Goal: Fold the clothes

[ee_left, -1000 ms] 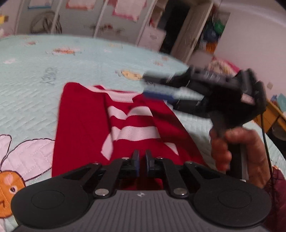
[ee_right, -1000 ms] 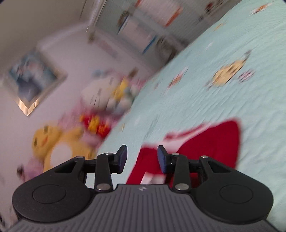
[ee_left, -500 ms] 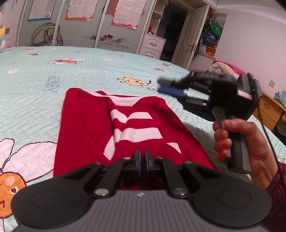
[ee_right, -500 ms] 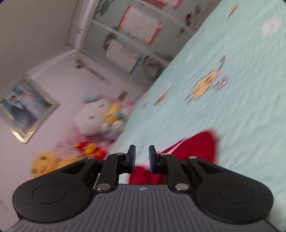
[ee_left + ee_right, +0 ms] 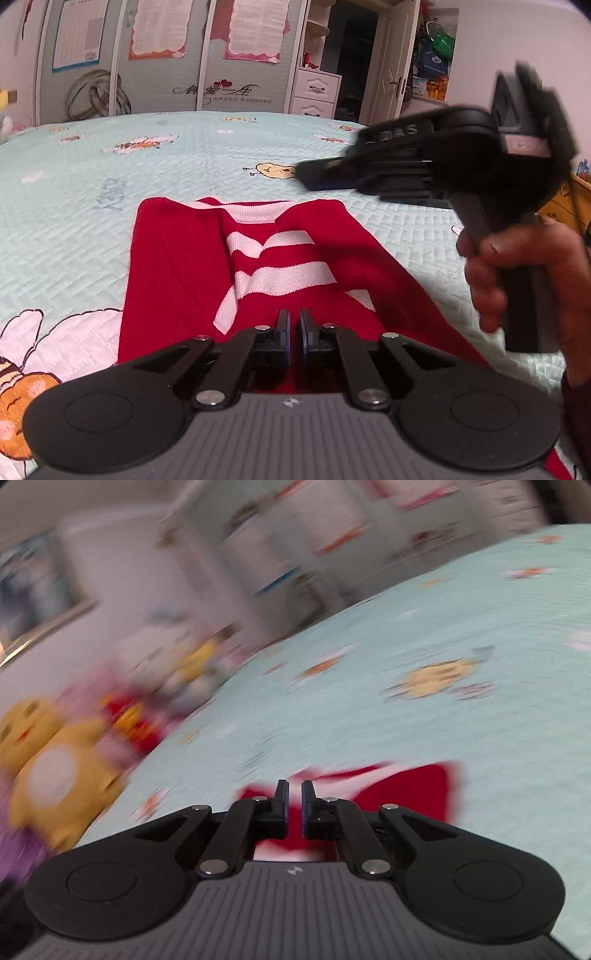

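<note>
Just ahead of my left hand-held gripper [image 5: 294, 325], whose fingers are standing nearly closed with only a thin slit between them, the red sweater [image 5: 177, 266] is lying flat on the bed [image 5: 74, 206]. Whether any cloth is pinched at the near hem, I cannot tell. Both sleeves are crossing over the body, their white stripes meeting down the middle, and the collar is sitting at the far end. The garment is not shifting from where it lay a second ago, so I am judging the sleeve folds as laid in and a lengthwise fold as what is left.

Up to the right of that gripper, my right hand [image 5: 524, 273] is lifting the right hand-held gripper [image 5: 294, 799] higher and closer than a moment ago. Its fingers, apart a second ago, are now closing to a narrow gap with nothing between them. It is swinging fast, pointing left across the bed, the sweater's far end blurring just beyond its tips.
</note>
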Demonstrator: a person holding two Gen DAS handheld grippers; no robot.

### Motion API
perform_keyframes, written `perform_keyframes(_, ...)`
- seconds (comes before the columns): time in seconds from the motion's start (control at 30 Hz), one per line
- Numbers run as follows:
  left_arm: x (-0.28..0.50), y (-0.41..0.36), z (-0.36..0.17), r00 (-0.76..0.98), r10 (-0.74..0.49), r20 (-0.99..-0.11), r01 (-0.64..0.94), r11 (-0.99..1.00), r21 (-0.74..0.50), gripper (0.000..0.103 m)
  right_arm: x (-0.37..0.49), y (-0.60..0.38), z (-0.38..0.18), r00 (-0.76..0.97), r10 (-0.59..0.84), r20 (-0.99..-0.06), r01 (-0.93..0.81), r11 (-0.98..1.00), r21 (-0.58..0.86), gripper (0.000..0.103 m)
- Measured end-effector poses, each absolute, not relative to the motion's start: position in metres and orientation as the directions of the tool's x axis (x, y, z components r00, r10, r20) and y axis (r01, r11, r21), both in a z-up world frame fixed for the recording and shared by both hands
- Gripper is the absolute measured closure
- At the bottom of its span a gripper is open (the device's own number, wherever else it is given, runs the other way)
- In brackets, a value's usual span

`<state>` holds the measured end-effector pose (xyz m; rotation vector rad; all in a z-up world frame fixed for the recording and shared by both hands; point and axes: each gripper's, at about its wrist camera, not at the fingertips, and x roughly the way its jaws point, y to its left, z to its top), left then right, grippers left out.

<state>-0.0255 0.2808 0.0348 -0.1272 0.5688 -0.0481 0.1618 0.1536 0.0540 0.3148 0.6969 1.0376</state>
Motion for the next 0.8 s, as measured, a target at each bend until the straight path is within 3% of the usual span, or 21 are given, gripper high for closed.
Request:
perform_keyframes(0.17, -0.026, 0.285, 0.032, 0.843, -0.089, -0.530, 0.009, 0.988, -0.152, 0.094, 0.164, 0.184, 0.013, 0.229, 0.848, -0.477, -0.676, 0.492, 0.549, 0.103)
perform_keyframes(0.3, -0.026, 0.291, 0.036, 0.842, -0.122, -0.526, 0.019, 0.980, -0.198, 0.094, 0.177, 0.171, 0.006, 0.206, 0.881, -0.427, -0.614, 0.456, 0.644, 0.103)
perform_keyframes(0.4, -0.024, 0.322, 0.045, 0.831, -0.223, -0.510, 0.022, 0.929, -0.370, 0.097, 0.179, 0.168, 0.002, 0.194, 0.892, -0.408, -0.592, 0.438, 0.676, 0.103)
perform_keyframes(0.5, -0.018, 0.360, 0.058, 0.872, -0.196, -0.448, -0.044, 0.881, -0.472, 0.097, 0.177, 0.173, 0.003, 0.200, 0.886, -0.419, -0.601, 0.449, 0.661, 0.103)
perform_keyframes(0.57, -0.009, 0.383, 0.065, 0.890, -0.172, -0.422, -0.083, 0.850, -0.521, 0.103, 0.176, 0.179, 0.004, 0.211, 0.876, -0.433, -0.618, 0.463, 0.636, 0.103)
perform_keyframes(0.73, 0.057, 0.411, 0.055, 0.873, -0.137, -0.467, -0.158, 0.828, -0.539, 0.103, 0.172, 0.183, 0.005, 0.232, 0.860, -0.454, -0.648, 0.485, 0.588, 0.103)
perform_keyframes(0.8, 0.085, 0.418, 0.042, 0.837, -0.138, -0.530, -0.190, 0.834, -0.517, 0.103, 0.173, 0.182, 0.004, 0.229, 0.862, -0.452, -0.647, 0.482, 0.592, 0.103)
